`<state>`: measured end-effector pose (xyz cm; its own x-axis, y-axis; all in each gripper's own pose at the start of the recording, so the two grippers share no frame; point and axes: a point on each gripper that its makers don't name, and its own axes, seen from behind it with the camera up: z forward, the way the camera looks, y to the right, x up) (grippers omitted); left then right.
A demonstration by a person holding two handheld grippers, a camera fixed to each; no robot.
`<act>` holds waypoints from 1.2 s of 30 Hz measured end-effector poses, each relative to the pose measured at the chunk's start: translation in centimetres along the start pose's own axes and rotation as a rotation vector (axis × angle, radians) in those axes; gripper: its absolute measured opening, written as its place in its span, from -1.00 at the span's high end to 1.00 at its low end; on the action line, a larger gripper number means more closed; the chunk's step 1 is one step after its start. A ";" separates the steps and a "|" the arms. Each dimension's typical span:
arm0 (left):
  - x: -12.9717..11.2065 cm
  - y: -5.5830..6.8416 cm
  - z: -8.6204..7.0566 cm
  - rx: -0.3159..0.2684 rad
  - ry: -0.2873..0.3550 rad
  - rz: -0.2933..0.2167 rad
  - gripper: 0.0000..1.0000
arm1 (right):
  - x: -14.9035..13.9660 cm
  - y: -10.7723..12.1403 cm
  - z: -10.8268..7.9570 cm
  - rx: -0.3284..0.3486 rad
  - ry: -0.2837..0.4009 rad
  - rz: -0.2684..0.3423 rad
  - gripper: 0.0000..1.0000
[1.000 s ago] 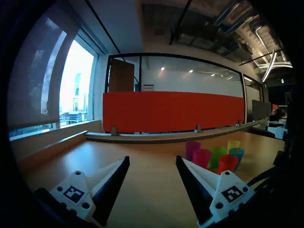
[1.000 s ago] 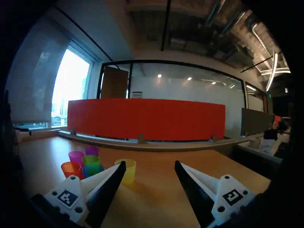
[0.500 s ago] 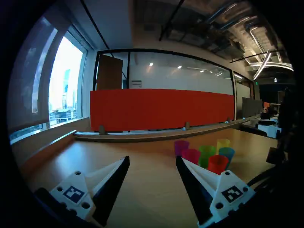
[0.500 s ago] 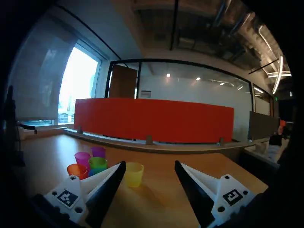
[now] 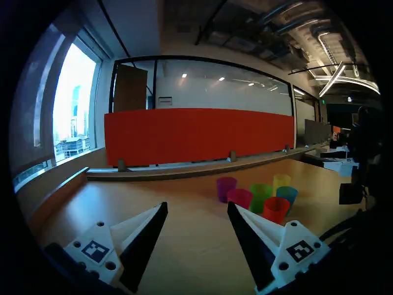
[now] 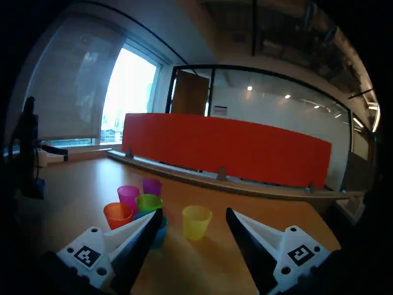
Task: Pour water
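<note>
Several small plastic cups stand together on a wooden table (image 5: 196,236). In the left gripper view they sit ahead and to the right: purple cup (image 5: 226,189), pink cup (image 5: 239,198), green cup (image 5: 260,196), orange cup (image 5: 275,209), yellow cup (image 5: 281,182), blue cup (image 5: 287,195). My left gripper (image 5: 196,211) is open, holding nothing. In the right gripper view the yellow cup (image 6: 196,221) stands just ahead between the fingers, with the orange cup (image 6: 118,215), pink cup (image 6: 128,196), purple cup (image 6: 152,186), green cup (image 6: 149,203) and blue cup (image 6: 158,235) left of it. My right gripper (image 6: 194,211) is open.
A red partition (image 5: 196,135) runs along the table's far edge, with a glass wall behind it and a bright window (image 5: 69,118) on the left. A dark stand (image 6: 29,147) rises at the table's left side in the right gripper view.
Both views have tilted downward and swung; the cups appear higher and more central. In the right gripper view the yellow cup now sits between the fingers. Both grippers stay open.
</note>
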<state>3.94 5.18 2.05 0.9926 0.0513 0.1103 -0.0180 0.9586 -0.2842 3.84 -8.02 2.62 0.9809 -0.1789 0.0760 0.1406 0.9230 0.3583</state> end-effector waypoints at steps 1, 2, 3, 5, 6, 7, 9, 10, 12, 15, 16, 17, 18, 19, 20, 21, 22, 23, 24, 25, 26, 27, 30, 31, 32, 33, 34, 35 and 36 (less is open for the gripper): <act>-0.1 0.0 0.1 -0.004 -0.006 0.002 -0.80 | -0.1 -0.3 0.2 0.015 -0.009 -0.008 -0.99; -0.3 0.1 0.3 -0.008 -0.013 0.005 -0.80 | -0.3 -0.5 0.3 0.031 -0.017 -0.016 -1.00; -0.5 0.1 0.4 -0.012 -0.020 0.007 -0.80 | -0.4 -0.8 0.5 0.048 -0.027 -0.025 -1.00; -0.7 0.2 0.7 -0.018 -0.034 0.008 -0.80 | -0.7 -1.4 0.8 0.080 -0.041 -0.042 -1.00; -0.8 0.2 0.9 -0.021 -0.042 0.008 -0.80 | -0.9 -1.7 0.9 0.098 -0.050 -0.052 -1.00; -0.9 0.2 1.0 -0.024 -0.045 0.007 -0.80 | -1.0 -2.0 1.1 0.113 -0.057 -0.059 -1.00; -1.0 0.3 1.3 -0.030 -0.053 0.006 -0.80 | -1.3 -2.5 1.3 0.146 -0.071 -0.075 -1.00; -1.0 0.3 1.4 -0.029 -0.056 0.006 -0.80 | -1.5 -2.7 1.5 0.159 -0.078 -0.081 -1.00; -1.1 0.2 1.7 -0.028 -0.063 0.007 -0.80 | -1.8 -3.1 2.0 0.187 -0.093 -0.093 -1.00; -1.4 0.0 1.9 -0.018 -0.073 0.016 -0.80 | -2.4 -3.5 2.6 0.222 -0.119 -0.108 -1.00; -1.5 -0.1 2.0 -0.015 -0.076 0.019 -0.80 | -2.6 -3.6 2.8 0.232 -0.126 -0.110 -1.00; -1.5 -0.1 2.1 -0.011 -0.079 0.023 -0.80 | -2.7 -3.7 3.0 0.241 -0.132 -0.112 -1.00; -1.6 -0.2 2.1 -0.008 -0.082 0.027 -0.80 | -2.9 -3.8 3.2 0.252 -0.140 -0.114 -1.00; -1.7 -0.3 2.2 -0.005 -0.084 0.030 -0.81 | -3.1 -3.9 3.4 0.262 -0.147 -0.114 -1.00; -1.8 -0.3 2.2 -0.003 -0.087 0.033 -0.80 | -3.3 -4.0 3.6 0.272 -0.154 -0.113 -1.00; -1.8 -0.3 2.3 0.000 -0.089 0.037 -0.80 | -3.5 -4.1 3.8 0.283 -0.163 -0.111 -1.00; -1.9 -0.3 2.4 0.001 -0.091 0.039 -0.80 | -3.8 -4.2 4.1 0.293 -0.172 -0.109 -1.00; -2.0 -0.3 2.4 0.001 -0.094 0.041 -0.80 | -4.0 -4.3 4.3 0.302 -0.180 -0.106 -1.00; -2.1 -0.3 2.5 0.002 -0.096 0.042 -0.80 | -4.3 -4.5 4.5 0.313 -0.190 -0.103 -1.00; -2.1 -0.3 2.6 0.003 -0.097 0.042 -0.80 | -4.6 -4.7 4.7 0.324 -0.200 -0.101 -1.00; -2.1 -0.3 2.7 0.004 -0.098 0.042 -0.80 | -4.8 -4.8 4.8 0.334 -0.210 -0.098 -1.00; -2.1 -0.3 2.7 0.005 -0.099 0.042 -0.80 | -5.1 -5.0 5.0 0.344 -0.220 -0.097 -1.00; -2.2 -0.4 2.8 0.009 -0.102 0.040 -0.80 | -5.9 -5.3 5.6 0.366 -0.246 -0.095 -1.00; -2.2 -0.5 2.9 0.009 -0.103 0.039 -0.80 | -6.1 -5.5 5.8 0.374 -0.254 -0.096 -1.00; -2.3 -0.5 2.9 0.010 -0.105 0.039 -0.80 | -6.3 -5.6 6.0 0.380 -0.262 -0.097 -1.00; -2.3 -0.5 3.0 0.011 -0.107 0.039 -0.80 | -6.6 -5.7 6.1 0.386 -0.269 -0.098 -1.00; -2.4 -0.6 3.0 0.012 -0.109 0.040 -0.80 | -6.9 -5.8 6.2 0.393 -0.279 -0.101 -1.00; -2.4 -0.6 3.0 0.014 -0.111 0.040 -0.80 | -7.1 -5.9 6.3 0.399 -0.288 -0.103 -1.00; -2.5 -0.7 3.1 0.015 -0.113 0.041 -0.80 | -7.4 -6.0 6.4 0.405 -0.297 -0.106 -1.00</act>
<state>1.15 5.25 4.89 0.9710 0.1209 0.2061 -0.0608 0.9591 -0.2765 -5.07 -14.39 5.88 0.8755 -0.4075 0.2599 0.1161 0.6993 0.7054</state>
